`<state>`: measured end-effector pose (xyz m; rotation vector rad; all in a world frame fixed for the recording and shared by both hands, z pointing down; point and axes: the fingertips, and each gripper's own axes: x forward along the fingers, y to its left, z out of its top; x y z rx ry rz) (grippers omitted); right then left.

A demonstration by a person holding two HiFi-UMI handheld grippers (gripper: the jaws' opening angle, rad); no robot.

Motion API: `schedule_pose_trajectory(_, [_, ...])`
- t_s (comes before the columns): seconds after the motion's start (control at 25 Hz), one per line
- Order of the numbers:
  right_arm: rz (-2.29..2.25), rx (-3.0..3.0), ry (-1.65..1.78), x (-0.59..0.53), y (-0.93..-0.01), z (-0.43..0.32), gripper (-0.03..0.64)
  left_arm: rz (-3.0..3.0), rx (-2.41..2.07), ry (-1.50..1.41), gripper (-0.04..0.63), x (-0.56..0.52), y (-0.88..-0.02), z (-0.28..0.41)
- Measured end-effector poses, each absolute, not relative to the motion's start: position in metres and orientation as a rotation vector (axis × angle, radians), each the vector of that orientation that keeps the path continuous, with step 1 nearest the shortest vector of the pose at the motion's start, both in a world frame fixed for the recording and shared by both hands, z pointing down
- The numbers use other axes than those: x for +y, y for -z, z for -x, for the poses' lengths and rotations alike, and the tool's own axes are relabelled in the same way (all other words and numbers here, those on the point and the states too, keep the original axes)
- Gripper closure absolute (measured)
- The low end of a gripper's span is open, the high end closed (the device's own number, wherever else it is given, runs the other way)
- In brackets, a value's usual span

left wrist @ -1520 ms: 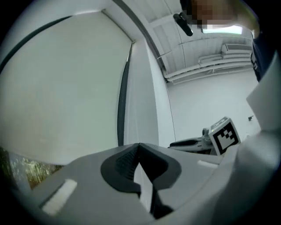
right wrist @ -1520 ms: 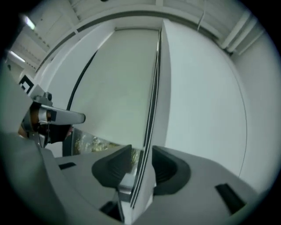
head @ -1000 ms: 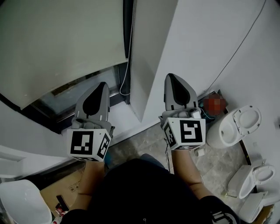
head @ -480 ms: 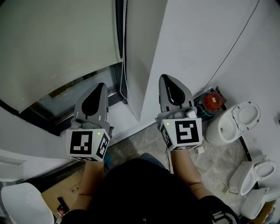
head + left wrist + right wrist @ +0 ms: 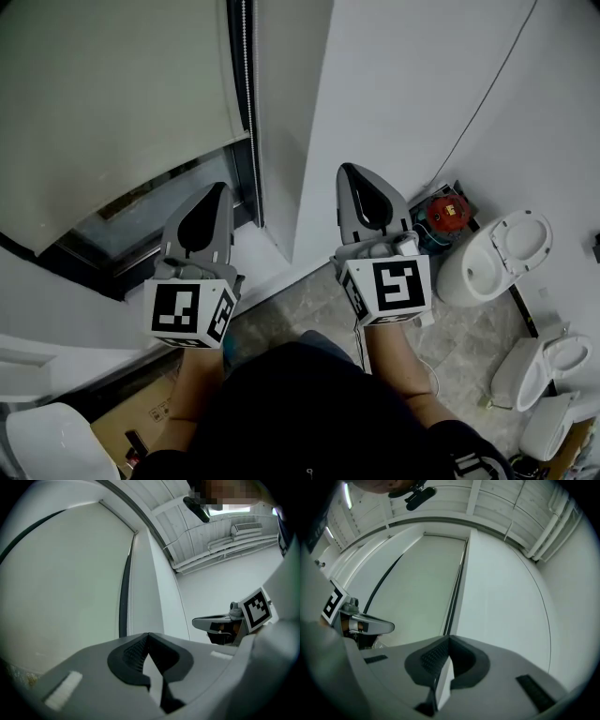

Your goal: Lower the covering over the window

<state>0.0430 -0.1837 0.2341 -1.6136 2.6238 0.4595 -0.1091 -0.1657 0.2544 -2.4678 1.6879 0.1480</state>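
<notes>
In the head view, the blind [image 5: 112, 103] is seen drawn down over most of the window, and a strip of bare glass [image 5: 155, 202] is left beneath its lower edge, so the covering is not yet brought fully down to the sill. Compared with a second ago, the window, the blind's edge and the bead chain [image 5: 246, 66] at its right side are shifted towards the left of the picture, while both tools are kept at nearly the same spots in it. The bare strip appears no narrower than before, so no lowering is judged to have been gained in that second. The left hand-held gripper [image 5: 217, 187] is held level before the glass, and the right hand-held gripper [image 5: 351, 172] before the white wall beside the window. Each is well apart from the chain. In the left gripper view, the jaws are seen pressed together with nothing between them, and the pale blind fills the scene ahead, with the dark frame to its right. In the right gripper view, the jaws are likewise closed on nothing, and the chain is seen running down just ahead of the tips, untouched. Since the chain is gripped by neither tool, the blind is judged to be at rest.
</notes>
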Motion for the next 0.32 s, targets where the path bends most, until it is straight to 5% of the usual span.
schedule_pose_trajectory(0.32, [1.596, 2.638, -0.466, -0.1864, -0.2336, -0.0366, 0.604, 2.474, 1.694, -0.136, 0.584, -0.1670, -0.2569, 0.1108])
